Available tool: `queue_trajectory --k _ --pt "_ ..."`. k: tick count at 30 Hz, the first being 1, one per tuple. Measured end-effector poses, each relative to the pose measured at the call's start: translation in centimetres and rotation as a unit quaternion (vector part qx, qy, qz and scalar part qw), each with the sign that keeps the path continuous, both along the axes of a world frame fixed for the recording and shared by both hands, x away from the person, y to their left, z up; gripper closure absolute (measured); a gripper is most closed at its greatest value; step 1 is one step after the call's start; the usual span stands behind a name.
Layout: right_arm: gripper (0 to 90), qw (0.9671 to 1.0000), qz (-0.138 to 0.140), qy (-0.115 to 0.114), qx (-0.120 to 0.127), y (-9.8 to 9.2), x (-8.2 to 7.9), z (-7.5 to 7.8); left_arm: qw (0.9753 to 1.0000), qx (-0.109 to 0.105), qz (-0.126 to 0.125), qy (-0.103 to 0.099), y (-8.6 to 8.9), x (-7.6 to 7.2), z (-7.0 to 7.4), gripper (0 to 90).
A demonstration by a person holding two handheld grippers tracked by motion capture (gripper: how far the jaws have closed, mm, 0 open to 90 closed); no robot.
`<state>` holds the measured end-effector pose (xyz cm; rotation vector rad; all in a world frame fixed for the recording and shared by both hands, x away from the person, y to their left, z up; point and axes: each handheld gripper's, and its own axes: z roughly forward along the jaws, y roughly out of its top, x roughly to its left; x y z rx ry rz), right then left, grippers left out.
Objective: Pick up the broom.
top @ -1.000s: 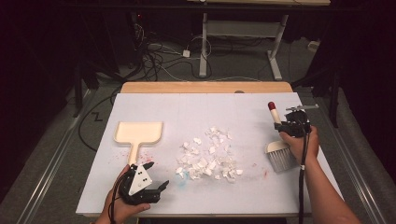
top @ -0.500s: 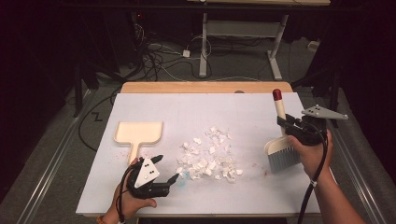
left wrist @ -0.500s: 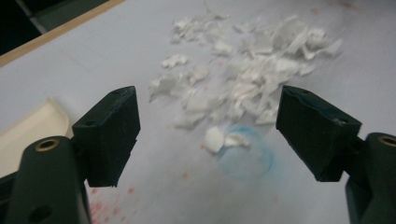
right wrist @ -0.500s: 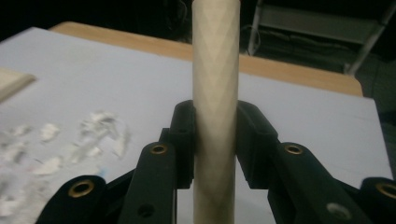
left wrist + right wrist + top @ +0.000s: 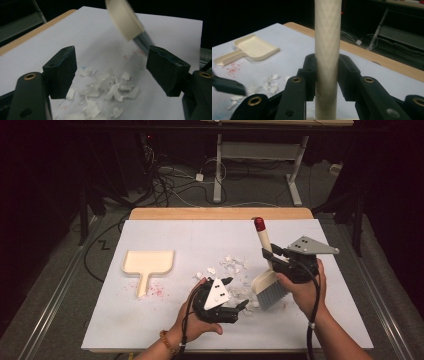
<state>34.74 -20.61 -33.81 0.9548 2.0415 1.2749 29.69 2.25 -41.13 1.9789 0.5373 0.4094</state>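
On the white table (image 5: 150, 330), one brush (image 5: 267, 280), one dustpan (image 5: 148, 265) and a heap of paper scraps (image 5: 232, 267) lie well inside the edges. The right gripper (image 5: 272, 257) clamps the brush handle, bristles just right of the scraps. The left gripper (image 5: 239, 307) hovers wide, holding nothing, at their near side. The dustpan lies bare, well apart, left.

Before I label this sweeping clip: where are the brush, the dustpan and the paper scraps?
brush (image 5: 271, 291): high view, on its grey bristles.
dustpan (image 5: 149, 262): high view, on its cream tray.
paper scraps (image 5: 110, 91): left gripper view, on the middle of the white pile.
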Motion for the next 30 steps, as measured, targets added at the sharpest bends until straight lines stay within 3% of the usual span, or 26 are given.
queue_trajectory --k 2,3,6,11,15,17,21,24,26,30 --pt "70.6 1.0 0.008 -0.004 -0.002 1.1 -0.3 -0.3 0.9999 -0.011 0.001 0.011 -0.2 0.2 -0.1 25.6" --pt "70.6 0.9999 0.011 -0.008 0.002 1.6 -0.5 -0.4 0.9991 -0.028 0.011 0.028 -0.3 0.6 -0.2 27.0" --pt "70.6 0.9997 0.023 -0.009 0.007 2.7 -1.2 -0.5 0.9977 -0.046 0.029 0.04 -0.3 1.0 -0.3 33.7" --pt "70.6 0.9986 0.046 -0.023 0.009 4.1 -2.5 -0.2 0.9973 -0.059 0.028 0.035 0.1 1.0 -0.4 44.3" --pt "70.5 0.9976 0.057 -0.035 0.017 4.4 -3.6 0.6 0.9978 -0.06 0.013 0.024 0.6 0.7 -0.1 59.6" --pt "70.3 0.997 0.063 -0.044 0.013 4.3 -4.0 0.9 0.9981 -0.057 0.009 0.021 1.0 0.7 0.2 61.1" --pt "69.5 0.9957 0.079 -0.041 0.026 3.7 -4.3 1.2 0.9989 -0.043 0.004 0.019 1.9 0.8 0.8 64.7" --pt "62.2 0.9899 0.128 -0.054 0.027 2.2 -4.4 1.1 0.9993 -0.004 -0.033 0.017 3.0 0.6 1.2 64.9" --pt "60.4 0.9874 0.15 -0.043 0.025 1.6 -4.5 0.8 0.9984 0.017 -0.052 0.013 3.2 0.4 1.2 65.0" --pt "54.5 0.9853 0.164 -0.046 0.011 0.7 -4.9 0.5 0.9971 0.026 -0.069 0.019 3.2 0.5 1.2 65.0"
